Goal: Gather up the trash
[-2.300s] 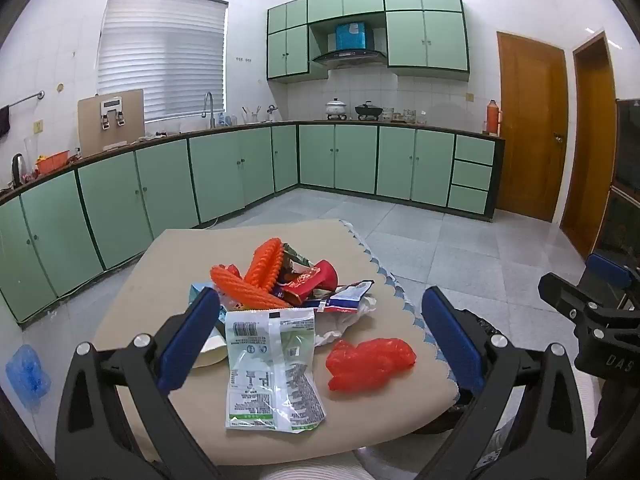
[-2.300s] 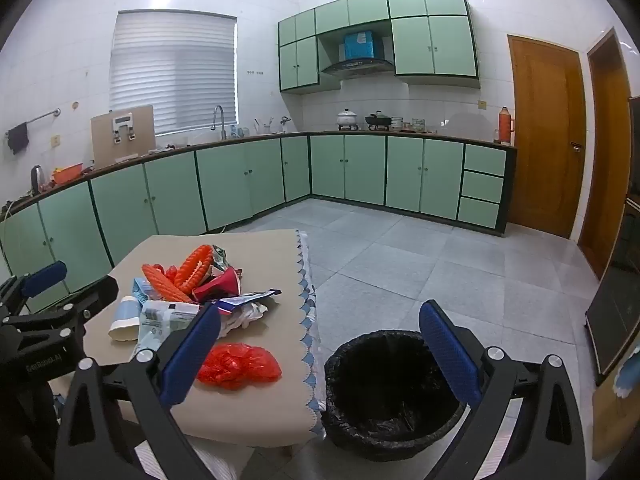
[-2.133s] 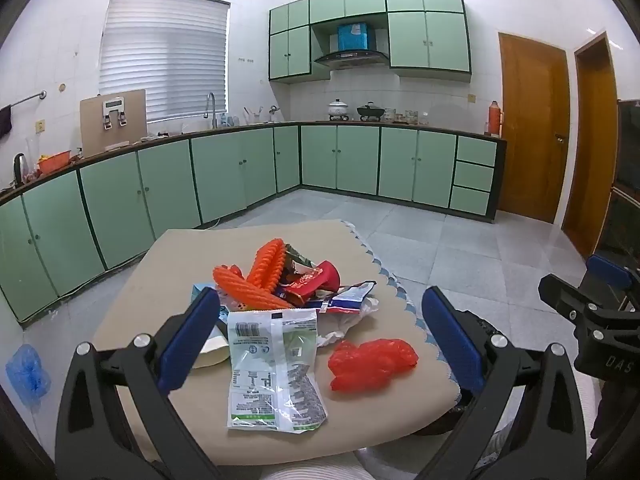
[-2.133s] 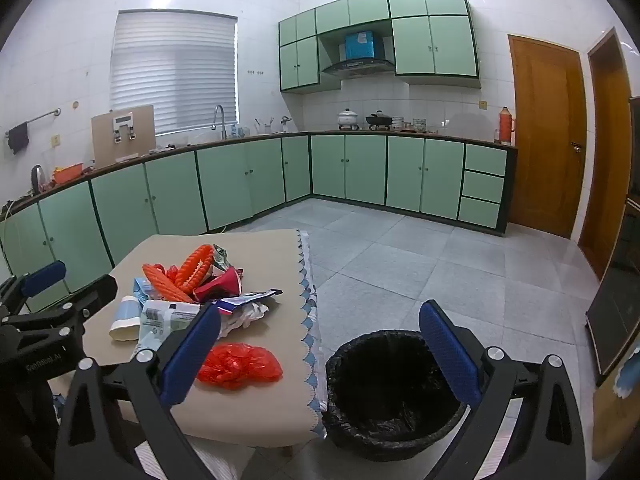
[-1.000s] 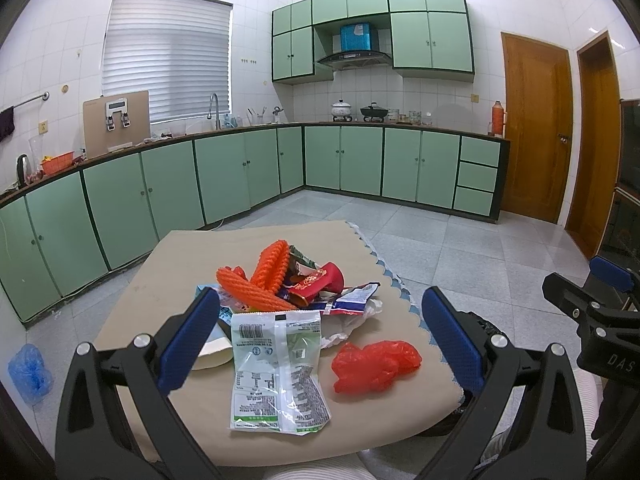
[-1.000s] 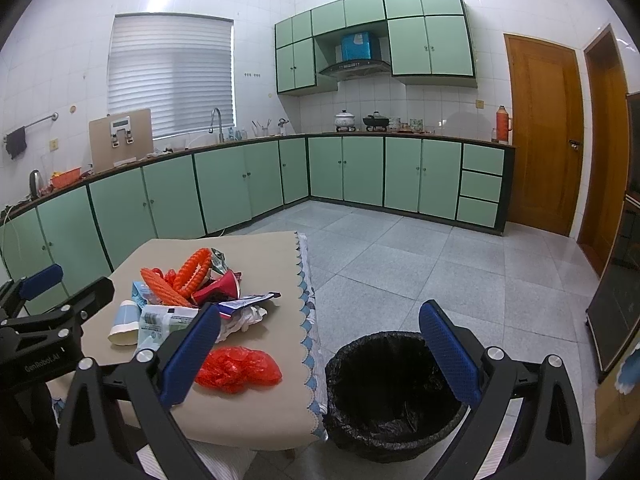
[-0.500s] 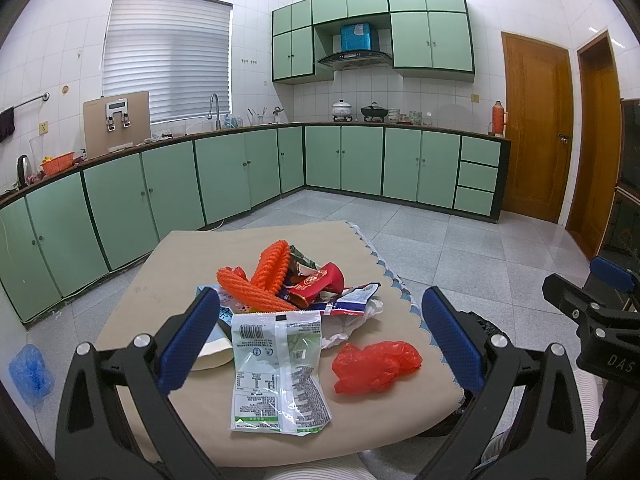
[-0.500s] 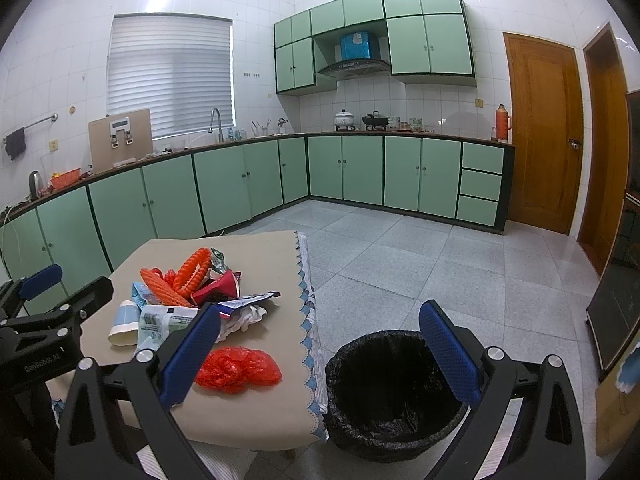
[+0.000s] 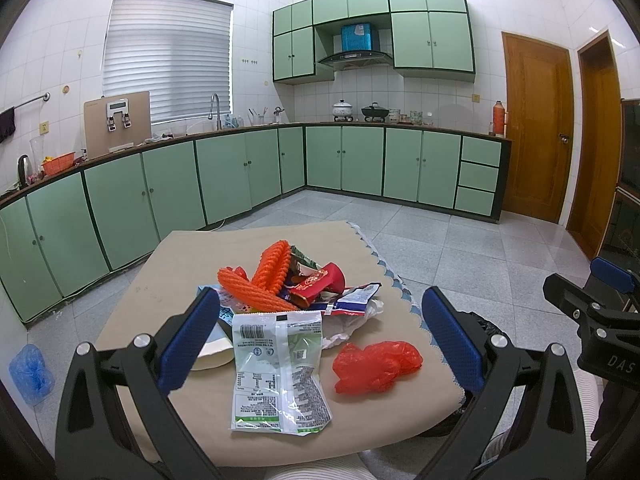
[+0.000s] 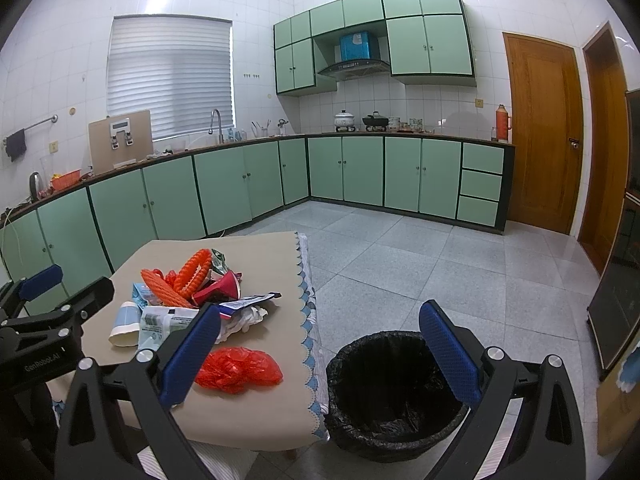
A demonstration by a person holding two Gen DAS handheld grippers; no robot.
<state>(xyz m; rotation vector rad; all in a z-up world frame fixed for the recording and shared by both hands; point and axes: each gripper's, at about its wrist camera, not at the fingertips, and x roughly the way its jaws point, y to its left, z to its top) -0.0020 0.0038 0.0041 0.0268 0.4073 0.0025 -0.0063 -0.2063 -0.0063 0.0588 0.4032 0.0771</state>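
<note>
A heap of trash lies on a beige table (image 9: 168, 276): a green-and-white plastic packet (image 9: 280, 364), a crumpled red plastic bag (image 9: 376, 364), orange foam nets (image 9: 260, 276), a red wrapper (image 9: 320, 282) and a white cup (image 10: 124, 324). My left gripper (image 9: 320, 340) is open and empty, held above the table's near edge over the packet. My right gripper (image 10: 320, 356) is open and empty, above the gap between the table (image 10: 256, 408) and a black-lined trash bin (image 10: 396, 392). The red bag also shows in the right wrist view (image 10: 236, 370).
The bin stands on the tiled floor just right of the table's scalloped edge (image 10: 310, 320). Green cabinets (image 9: 240, 176) line the far walls. A blue bag (image 9: 30, 372) lies on the floor at left. Wooden doors (image 9: 536, 128) are at the right.
Both grippers have drifted only slightly; the views have shifted a little. Both stay open and empty, and the trash has not moved.
</note>
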